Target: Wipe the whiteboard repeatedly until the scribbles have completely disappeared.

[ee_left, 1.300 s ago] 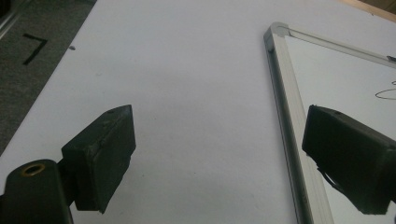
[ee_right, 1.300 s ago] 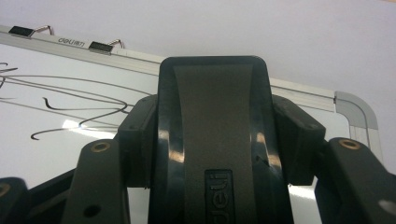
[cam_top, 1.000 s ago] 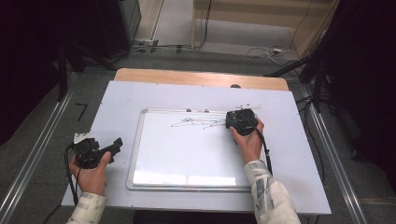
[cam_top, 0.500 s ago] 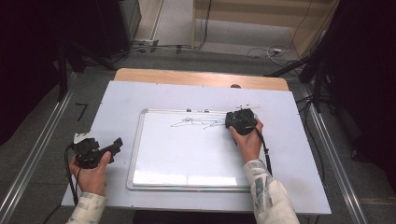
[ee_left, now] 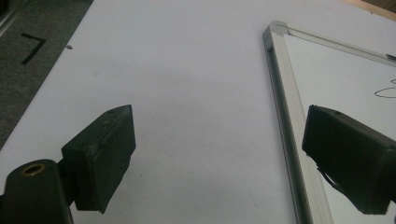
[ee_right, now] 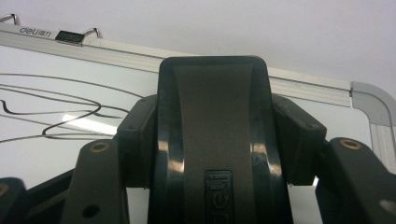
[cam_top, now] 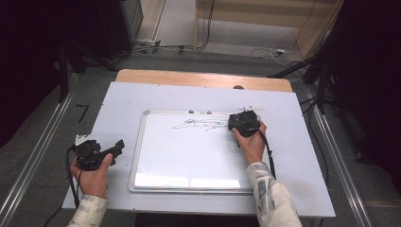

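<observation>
The whiteboard [cam_top: 189, 156] has a glossy white face and brushed metal frame. The tabletop [ee_left: 187, 70] is matt white. The eraser [ee_right: 212, 140] is glossy black plastic.

Bare table [cam_top: 118, 109] left of the whiteboard [cam_top: 189, 156]; its raised frame [ee_left: 285, 116] the sole obstacle there.

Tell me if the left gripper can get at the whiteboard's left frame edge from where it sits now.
Probably yes. The left gripper is open, just beside the whiteboard, and in its own view the frame runs between its jaws with bare table in front.
</observation>
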